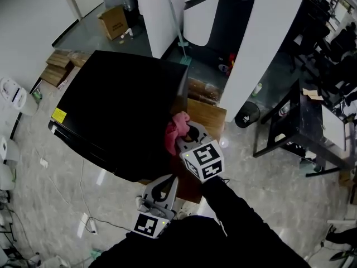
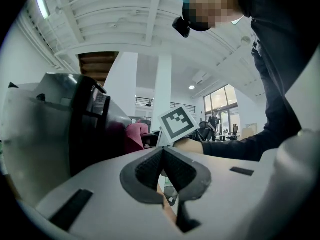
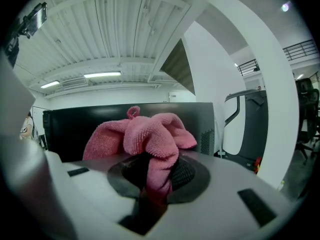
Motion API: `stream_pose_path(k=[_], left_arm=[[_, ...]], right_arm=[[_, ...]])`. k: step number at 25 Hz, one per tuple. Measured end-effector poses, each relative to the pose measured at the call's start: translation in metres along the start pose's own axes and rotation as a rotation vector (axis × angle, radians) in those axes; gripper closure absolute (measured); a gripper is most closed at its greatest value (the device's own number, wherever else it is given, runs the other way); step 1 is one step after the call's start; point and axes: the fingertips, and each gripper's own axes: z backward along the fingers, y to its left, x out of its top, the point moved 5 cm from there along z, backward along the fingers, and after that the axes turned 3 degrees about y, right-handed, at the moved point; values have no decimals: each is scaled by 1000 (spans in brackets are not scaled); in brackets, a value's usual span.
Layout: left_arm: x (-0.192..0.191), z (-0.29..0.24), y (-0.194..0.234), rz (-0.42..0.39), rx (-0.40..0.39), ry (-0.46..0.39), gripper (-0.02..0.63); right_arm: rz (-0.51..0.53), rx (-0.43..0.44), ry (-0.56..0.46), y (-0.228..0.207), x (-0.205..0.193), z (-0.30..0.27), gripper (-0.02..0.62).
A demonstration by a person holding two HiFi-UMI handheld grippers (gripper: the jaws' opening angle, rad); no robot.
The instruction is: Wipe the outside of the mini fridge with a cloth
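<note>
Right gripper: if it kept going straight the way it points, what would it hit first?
Probably the black mini fridge, right behind the pink cloth clamped in the right gripper; how near is unclear.

Grey marble floor (image 1: 268,188), white pillars (image 1: 262,43), a cardboard box (image 1: 114,21), ribbed ceiling (image 3: 105,39).
</note>
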Motion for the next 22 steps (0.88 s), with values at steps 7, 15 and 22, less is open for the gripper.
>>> stream_pose_path(k=[7, 15, 22], left_arm=[[-6, -28, -7, 19, -13, 14, 598], [-8, -32, 3, 25, 31, 32, 599], [-7, -19, -2, 10, -10, 16, 598]], right_arm=[[17, -82, 29, -70, 1, -36, 514], [18, -140, 72, -120, -2, -60, 514], [38, -162, 34, -104, -5, -15, 514]])
